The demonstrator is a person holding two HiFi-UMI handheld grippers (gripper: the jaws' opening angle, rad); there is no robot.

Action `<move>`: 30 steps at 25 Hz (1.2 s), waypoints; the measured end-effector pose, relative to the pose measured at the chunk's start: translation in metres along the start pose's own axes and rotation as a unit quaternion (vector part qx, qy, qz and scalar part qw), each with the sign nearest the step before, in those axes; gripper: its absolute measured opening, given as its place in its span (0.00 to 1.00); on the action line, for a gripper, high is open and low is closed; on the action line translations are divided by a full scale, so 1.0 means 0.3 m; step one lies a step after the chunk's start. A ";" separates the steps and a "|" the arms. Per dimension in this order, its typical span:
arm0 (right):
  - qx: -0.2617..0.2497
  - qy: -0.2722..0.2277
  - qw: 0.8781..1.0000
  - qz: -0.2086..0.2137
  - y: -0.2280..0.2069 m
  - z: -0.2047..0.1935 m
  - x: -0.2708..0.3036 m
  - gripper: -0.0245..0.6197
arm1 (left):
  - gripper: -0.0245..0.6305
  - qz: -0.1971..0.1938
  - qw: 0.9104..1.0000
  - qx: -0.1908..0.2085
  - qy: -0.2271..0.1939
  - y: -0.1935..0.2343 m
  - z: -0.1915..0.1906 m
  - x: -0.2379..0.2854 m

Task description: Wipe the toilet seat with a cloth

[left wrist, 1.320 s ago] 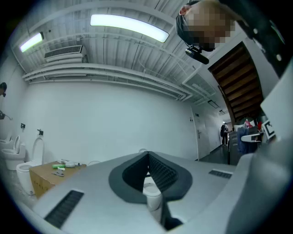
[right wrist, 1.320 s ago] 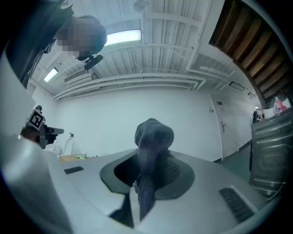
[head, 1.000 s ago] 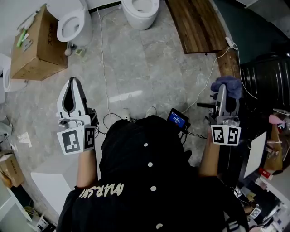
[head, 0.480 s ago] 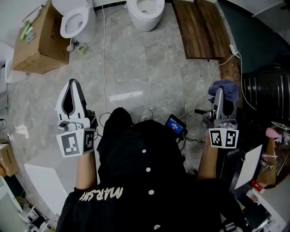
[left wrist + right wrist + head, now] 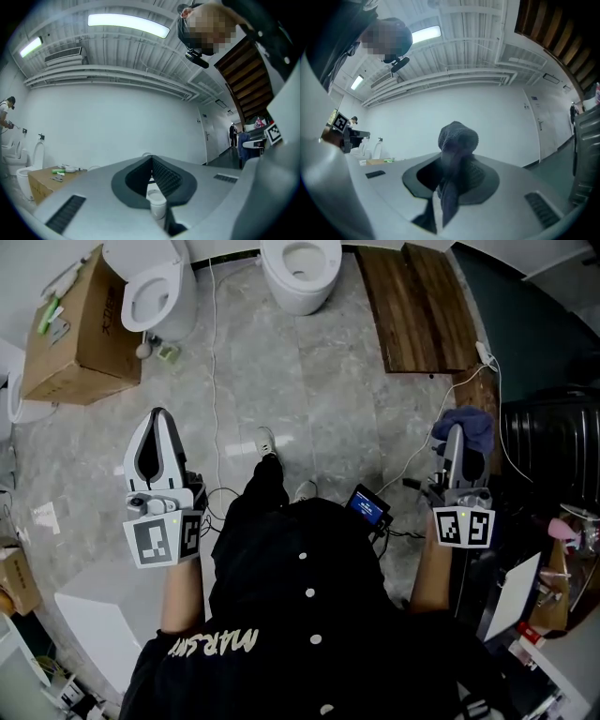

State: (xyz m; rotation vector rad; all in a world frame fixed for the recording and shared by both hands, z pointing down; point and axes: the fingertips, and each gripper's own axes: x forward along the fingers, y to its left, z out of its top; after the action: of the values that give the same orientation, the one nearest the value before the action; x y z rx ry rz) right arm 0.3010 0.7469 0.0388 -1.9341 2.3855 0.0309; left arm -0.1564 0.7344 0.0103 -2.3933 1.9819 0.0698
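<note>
Two white toilets stand at the far wall, one straight ahead (image 5: 298, 268) and one further left (image 5: 155, 292), both with the seat down. My right gripper (image 5: 457, 435) is held at the right, well back from them, shut on a dark blue cloth (image 5: 471, 422). In the right gripper view the cloth (image 5: 457, 140) bulges above the jaws and hangs down between them. My left gripper (image 5: 159, 418) is held at the left, pointing toward the toilets, shut with nothing in it. The left gripper view shows its pads (image 5: 161, 176) meeting at the tips.
A cardboard box (image 5: 70, 334) sits left of the toilets and wooden planks (image 5: 417, 301) lie to their right. A white cable (image 5: 214, 381) runs across the marble floor. A black case (image 5: 553, 437) and clutter fill the right side. The person's foot (image 5: 267, 442) is forward.
The person has stepped forward, with a foot now out ahead on the floor. Both grippers keep the same pose, and the cloth stays in the right one.
</note>
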 end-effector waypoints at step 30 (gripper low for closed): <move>-0.011 -0.007 0.998 -0.067 0.108 0.020 0.705 0.17 | 0.05 -0.059 0.997 -0.038 0.011 0.421 -0.064 0.742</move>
State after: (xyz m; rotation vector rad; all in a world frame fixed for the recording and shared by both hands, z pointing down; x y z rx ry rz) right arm 0.2260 0.5475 0.0176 -2.0914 2.2513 0.0630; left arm -0.2389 0.4916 0.0173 -2.5634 1.8743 0.1194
